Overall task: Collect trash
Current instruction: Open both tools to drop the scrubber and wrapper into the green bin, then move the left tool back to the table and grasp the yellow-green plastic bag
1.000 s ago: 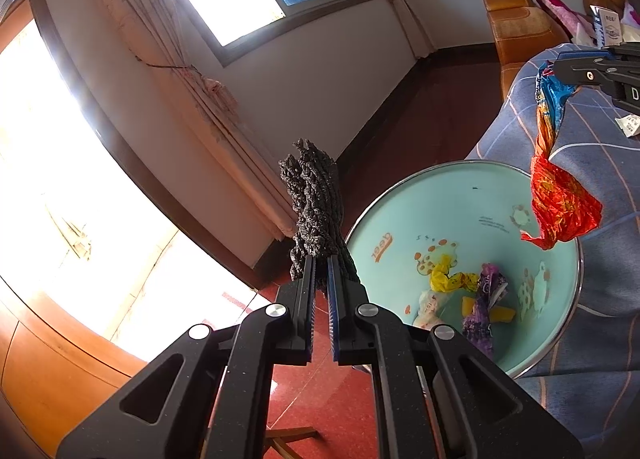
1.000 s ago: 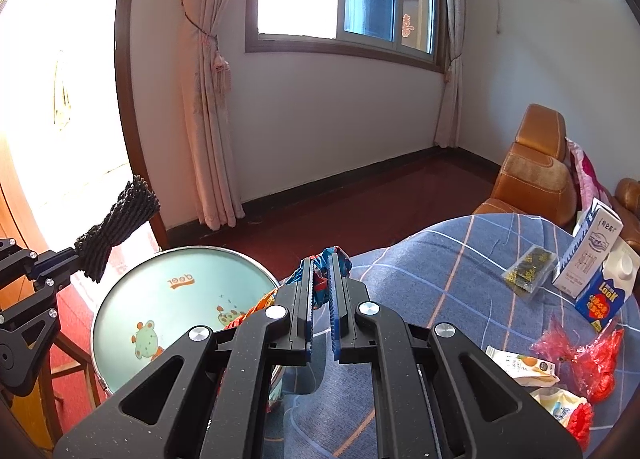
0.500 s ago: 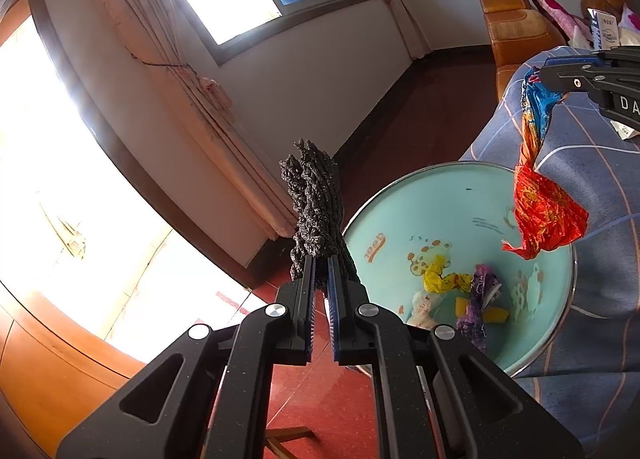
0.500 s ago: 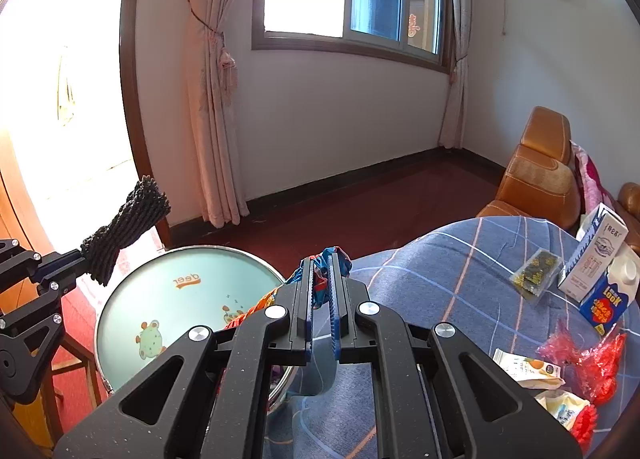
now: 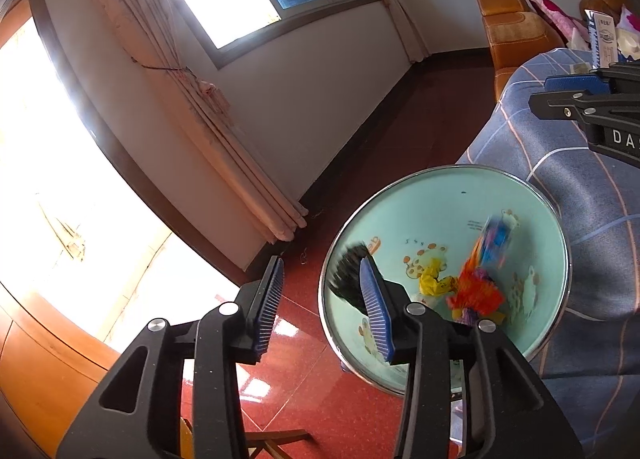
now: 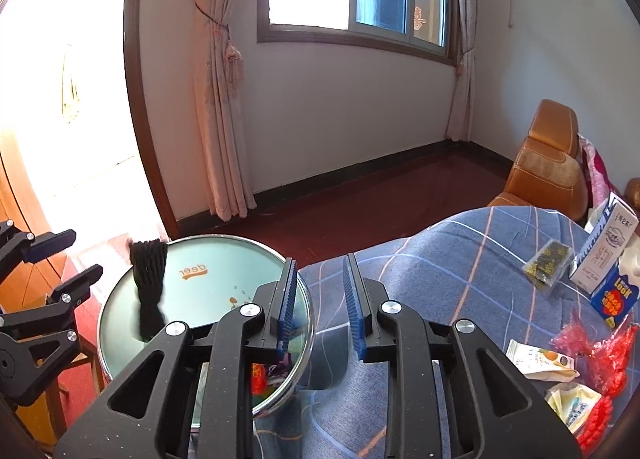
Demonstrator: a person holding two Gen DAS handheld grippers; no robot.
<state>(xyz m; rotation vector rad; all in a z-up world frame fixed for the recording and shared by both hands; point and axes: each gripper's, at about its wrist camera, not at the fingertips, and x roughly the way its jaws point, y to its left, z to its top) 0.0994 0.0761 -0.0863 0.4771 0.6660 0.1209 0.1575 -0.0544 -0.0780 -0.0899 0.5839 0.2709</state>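
Both grippers have just been opening: the left gripper [image 5: 322,287] has its jaws apart with nothing between them, and so does the right gripper [image 6: 320,295]. The black rope bundle [image 6: 149,283], blurred, is in the air inside the rim of the pale green basin [image 5: 440,199], and the orange and blue wrapper [image 5: 482,271], also blurred, is over the small wrappers in its bottom. Farther right, on the blue checked cloth [image 6: 460,259], lie a milk carton [image 6: 604,247], a small packet [image 6: 546,265] and red wrappers [image 6: 600,347].
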